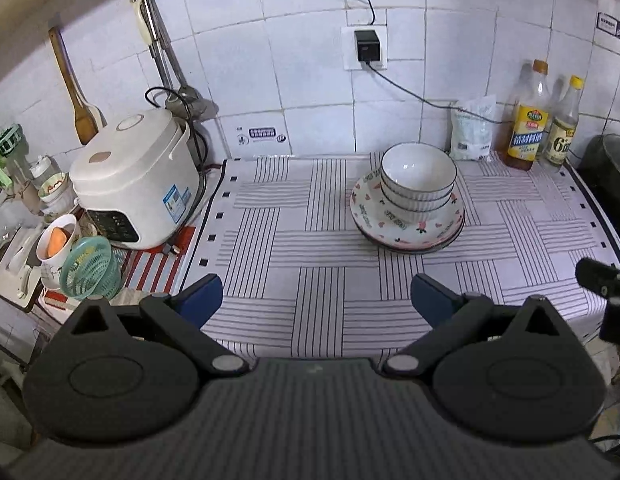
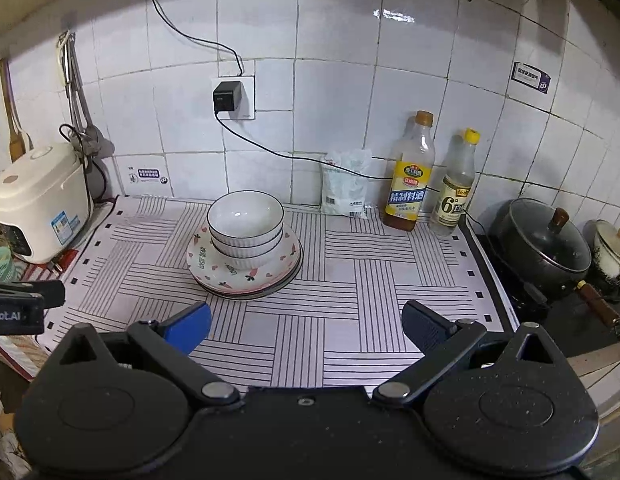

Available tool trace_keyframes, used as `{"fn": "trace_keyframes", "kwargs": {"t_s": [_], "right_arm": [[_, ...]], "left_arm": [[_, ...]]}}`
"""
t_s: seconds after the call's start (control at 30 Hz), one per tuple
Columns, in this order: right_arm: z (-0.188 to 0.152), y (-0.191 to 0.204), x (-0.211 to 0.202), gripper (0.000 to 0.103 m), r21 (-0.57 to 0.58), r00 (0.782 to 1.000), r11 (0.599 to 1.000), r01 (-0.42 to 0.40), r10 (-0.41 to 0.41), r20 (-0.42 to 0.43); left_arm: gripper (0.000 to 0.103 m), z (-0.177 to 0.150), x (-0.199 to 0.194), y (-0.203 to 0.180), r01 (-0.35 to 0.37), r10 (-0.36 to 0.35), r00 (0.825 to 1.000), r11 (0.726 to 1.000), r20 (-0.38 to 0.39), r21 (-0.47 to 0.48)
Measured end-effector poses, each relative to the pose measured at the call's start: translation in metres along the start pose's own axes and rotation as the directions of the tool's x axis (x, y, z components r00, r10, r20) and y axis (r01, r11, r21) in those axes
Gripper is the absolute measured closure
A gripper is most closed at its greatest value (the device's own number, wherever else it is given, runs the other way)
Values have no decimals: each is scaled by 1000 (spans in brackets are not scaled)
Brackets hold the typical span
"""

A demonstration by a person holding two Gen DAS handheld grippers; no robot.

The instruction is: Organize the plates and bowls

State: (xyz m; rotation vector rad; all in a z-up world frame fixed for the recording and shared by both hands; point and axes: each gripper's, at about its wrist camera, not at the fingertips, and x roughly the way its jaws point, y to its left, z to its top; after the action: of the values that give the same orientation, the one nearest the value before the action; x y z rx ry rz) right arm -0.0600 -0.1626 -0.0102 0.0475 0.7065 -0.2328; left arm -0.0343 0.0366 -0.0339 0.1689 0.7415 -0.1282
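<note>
Task looks basically done: bowls (image 1: pixel 418 184) nested on the plates (image 1: pixel 408 224), one stack mid-counter on the striped cloth (image 1: pixel 293 248), while left gripper (image 1: pixel 316 298) and right gripper (image 2: pixel 305 324) hang spread wide, empty, well short of it.

The small bottle (image 2: pixel 454 188) with the yellow cap has a label with a big "6°" on it. The bigger bottle (image 2: pixel 410 176) beside it has a yellow label with the Chinese words "精制料酒". The top plate (image 2: pixel 213 270) has "LOVELY BEAR" printed along its rim. The black part of the left gripper (image 2: pixel 17 308) at the left edge of the right wrist view shows white letters ending in "obot.AI". The stickers on the wall tiles and on the rice cooker (image 1: pixel 133 184) are too small to read.
</note>
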Motion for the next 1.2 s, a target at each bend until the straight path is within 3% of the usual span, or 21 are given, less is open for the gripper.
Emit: {"fn": "trace_keyframes", "kwargs": {"t_s": [0.33,1.2], "right_arm": [[-11,3,-3,0,-1,999,1000,-5,5,43],[-14,-2,13,0,40,1000,999,3,-3,-3]], "left_arm": [[1,-5,0,-4,26,-26,999,1000,27,-2],[1,-6,10,2,41,-41,999,999,2,-13]]}}
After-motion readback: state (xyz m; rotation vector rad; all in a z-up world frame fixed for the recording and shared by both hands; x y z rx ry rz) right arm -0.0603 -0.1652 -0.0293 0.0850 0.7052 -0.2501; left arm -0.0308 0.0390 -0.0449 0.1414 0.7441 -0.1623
